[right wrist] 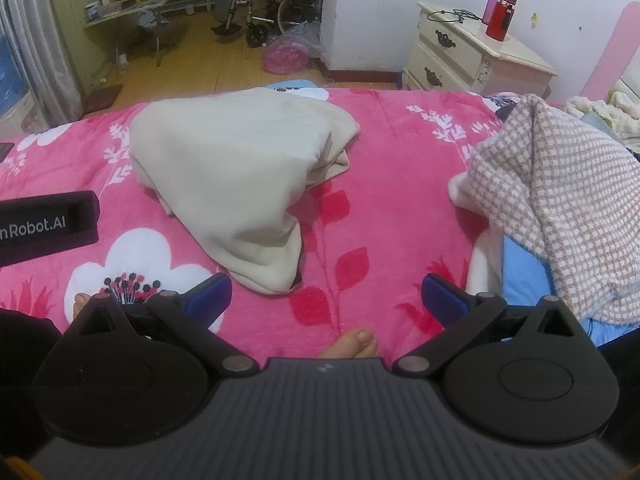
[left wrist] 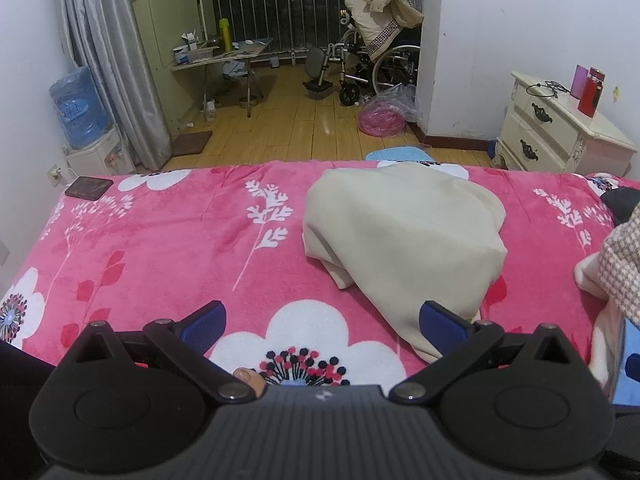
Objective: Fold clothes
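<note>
Left wrist view: the left gripper (left wrist: 322,326) hangs with jaws spread wide, empty, above the pink floral blanket (left wrist: 160,248); the cream garment (left wrist: 404,236) lies bunched just ahead. Further right, the right gripper (right wrist: 326,298) gapes too, beside a checked garment (right wrist: 560,200).

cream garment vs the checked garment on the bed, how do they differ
The cream garment is plain and unpatterned; the checked garment has a brown-and-white weave. The cream garment lies mid-bed as a folded bundle; the checked garment is heaped loosely at the right edge, over blue fabric. Both rest on the pink floral blanket.
</note>
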